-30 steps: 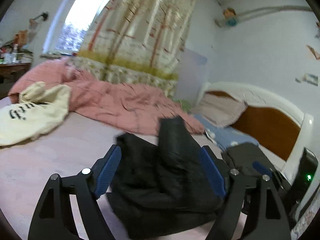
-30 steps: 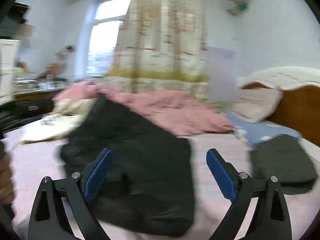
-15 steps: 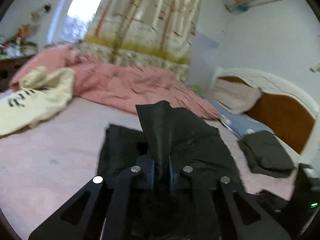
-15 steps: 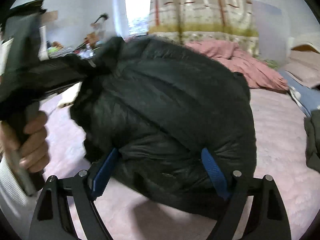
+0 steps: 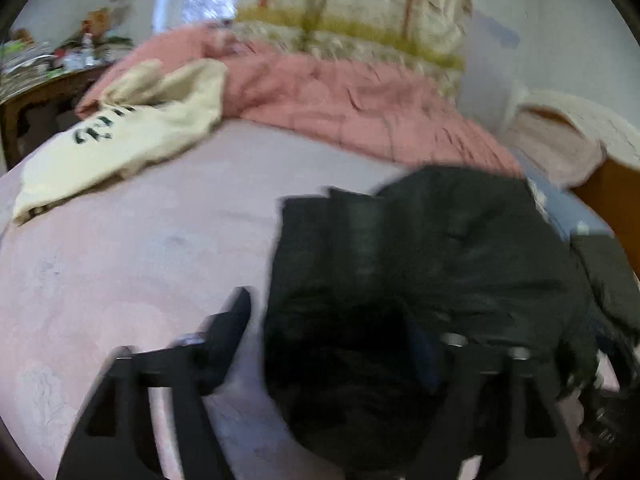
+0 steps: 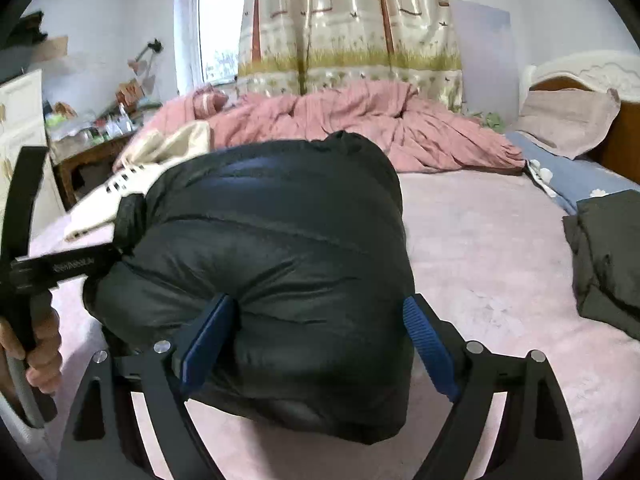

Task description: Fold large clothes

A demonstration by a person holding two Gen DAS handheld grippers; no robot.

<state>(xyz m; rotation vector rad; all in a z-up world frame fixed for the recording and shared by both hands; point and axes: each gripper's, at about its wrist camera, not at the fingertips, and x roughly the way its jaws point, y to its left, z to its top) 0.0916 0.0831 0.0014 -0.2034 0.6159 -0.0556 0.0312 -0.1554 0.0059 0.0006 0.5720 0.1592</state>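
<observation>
Two hand-held grippers: both work one black padded jacket (image 6: 276,264) lying bundled on the pink bed (image 6: 480,264).
Left hand-held gripper (image 5: 332,340): its jaws are opening; the view is blurred, the jacket (image 5: 420,264) sits between and over the fingers, and no pad visibly presses on it.
Hand (image 6: 36,352): at the left edge of the right view, it grips the left tool's handle beside the jacket's near-left side.
Jacket, place: mid-bed, in front of the pink quilt (image 6: 360,120), with a cream garment (image 5: 120,136) behind it to the left.
Jacket, handling: judged soft, puffy and light; the shiny shell looks slippery, and the filling will likely spring back after pressing.
Right hand-held gripper (image 6: 316,340): jaws wide, blue pads flanking the jacket's near bulge, the left pad touching it; no firm pinch shows.
Where to take hold: probably a seam, hem or cuff, pinching thin layers rather than the fat bulge.
Far right: a dark folded garment (image 6: 608,256) lies well apart.
</observation>
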